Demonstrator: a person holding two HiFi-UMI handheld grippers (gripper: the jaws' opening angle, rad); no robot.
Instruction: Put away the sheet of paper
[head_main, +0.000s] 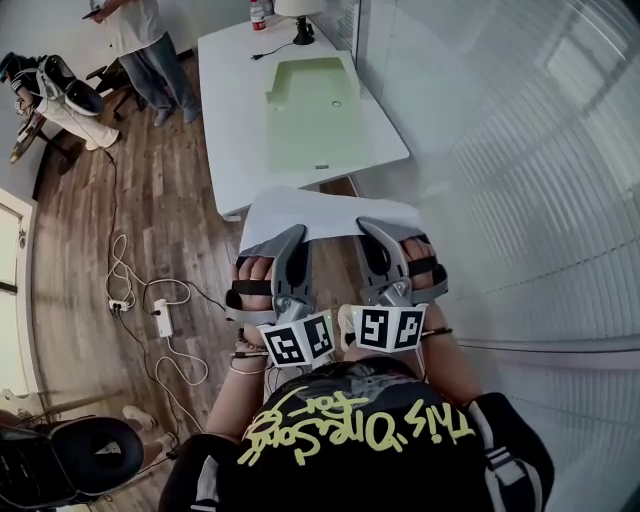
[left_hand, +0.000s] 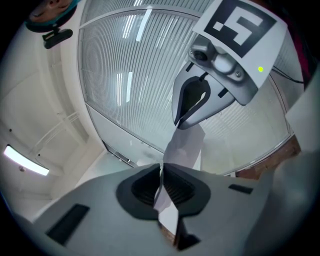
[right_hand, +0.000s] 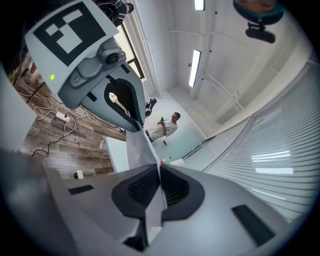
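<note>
— White sheet of paper (head_main: 325, 212) hangs in the air near the table (head_main: 235, 110); your left gripper (head_main: 296, 236) and right gripper (head_main: 366, 228) each pinch its near edge.
— Careful: pull your hands apart and that thin sheet could tear, or slip out of a jaw.

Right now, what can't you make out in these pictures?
- Head view: the near edge of the sheet of paper, hidden under the left gripper and right gripper.
- Head view: the lamp on the table, cut off by the top edge.
- Head view: a speck on the green mat, too small to name.
</note>
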